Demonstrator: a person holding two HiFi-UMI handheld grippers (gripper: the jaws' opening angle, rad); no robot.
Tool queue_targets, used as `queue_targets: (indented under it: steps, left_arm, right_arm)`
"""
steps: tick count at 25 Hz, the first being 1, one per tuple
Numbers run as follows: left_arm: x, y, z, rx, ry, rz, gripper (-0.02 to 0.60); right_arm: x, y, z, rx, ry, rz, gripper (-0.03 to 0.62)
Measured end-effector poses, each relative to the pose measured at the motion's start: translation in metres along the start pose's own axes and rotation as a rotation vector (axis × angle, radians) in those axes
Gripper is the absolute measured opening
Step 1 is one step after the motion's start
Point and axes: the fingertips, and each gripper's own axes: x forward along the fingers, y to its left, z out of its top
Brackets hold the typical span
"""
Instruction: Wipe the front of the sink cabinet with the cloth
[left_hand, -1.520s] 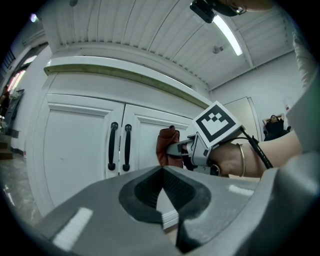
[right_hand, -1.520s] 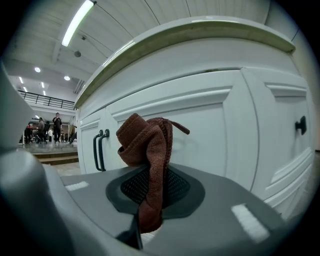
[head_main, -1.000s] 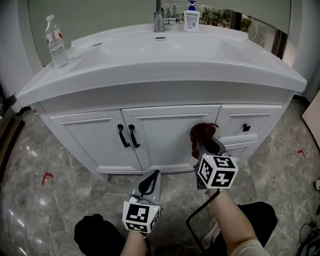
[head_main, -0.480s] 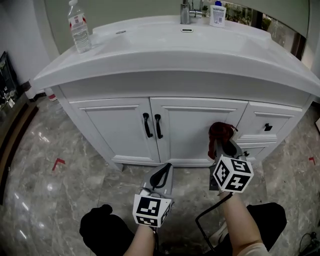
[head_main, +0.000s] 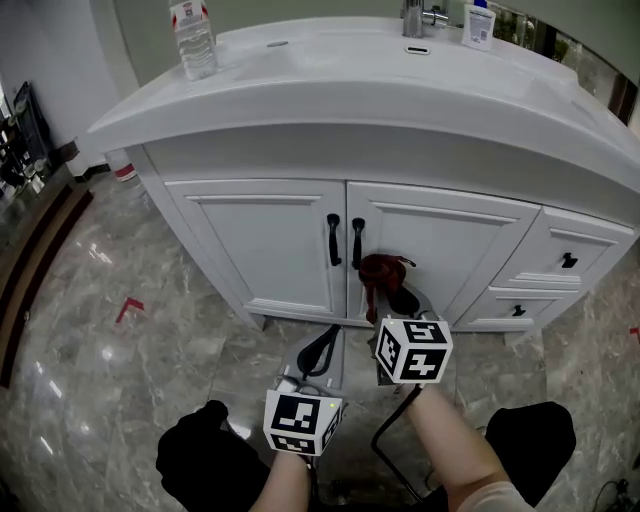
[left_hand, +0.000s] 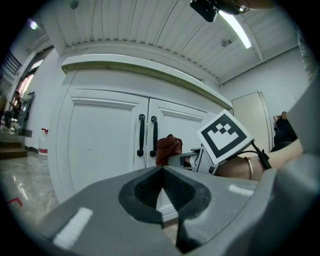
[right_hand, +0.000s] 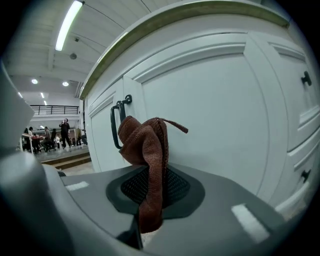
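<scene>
The white sink cabinet (head_main: 270, 240) has two doors with black handles (head_main: 345, 240) and drawers at the right. My right gripper (head_main: 385, 290) is shut on a bunched reddish-brown cloth (head_main: 379, 273), held against the lower left of the right-hand door, just below the handles. In the right gripper view the cloth (right_hand: 147, 165) stands up between the jaws, close to the door (right_hand: 215, 115). My left gripper (head_main: 322, 350) hangs low over the floor, shut and holding nothing, its tip short of the cabinet base. The left gripper view shows the jaws (left_hand: 162, 192) closed and the cloth (left_hand: 167, 149) beside the handles.
A water bottle (head_main: 192, 35) stands on the white counter's left end. A tap (head_main: 413, 18) and a soap bottle (head_main: 478, 22) stand at the back. Grey marble floor (head_main: 110, 330) spreads to the left, with a red mark (head_main: 128, 306). My knees show at the bottom.
My right gripper has carried the cloth leftward across the right-hand door, from near the drawers to just beside the handles. The head view has swung right along the cabinet. The left gripper stays low.
</scene>
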Motion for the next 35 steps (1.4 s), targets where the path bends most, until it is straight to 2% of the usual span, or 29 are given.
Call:
queue_targets:
  steps: [6,12,17,24,28,35]
  left_arm:
    - [0.001,0.004,-0.005,-0.019,0.004,0.002,0.0]
    - [0.015,-0.014,-0.011,-0.005,0.018,-0.042,0.0]
    - [0.029,-0.031,-0.011,-0.03,0.014,-0.08,0.0]
    - [0.046,-0.068,-0.019,-0.01,0.037,-0.152,0.0]
    - [0.051,-0.075,-0.019,-0.001,0.038,-0.164,0.0]
    - [0.057,-0.081,-0.022,-0.019,0.042,-0.17,0.0]
  right_arm:
    - [0.015,0.005,-0.003,0.005,0.006,0.012,0.078]
    - [0.006,-0.019,-0.002,0.019,0.011,-0.006,0.078]
    - [-0.011,-0.054,-0.003,0.004,0.009,-0.078,0.078]
    - [-0.046,-0.119,0.001,0.038,0.009,-0.179,0.078]
    - [-0.066,-0.15,0.009,0.052,-0.012,-0.242,0.078]
    - [-0.09,-0.178,0.014,0.046,-0.009,-0.294,0.078]
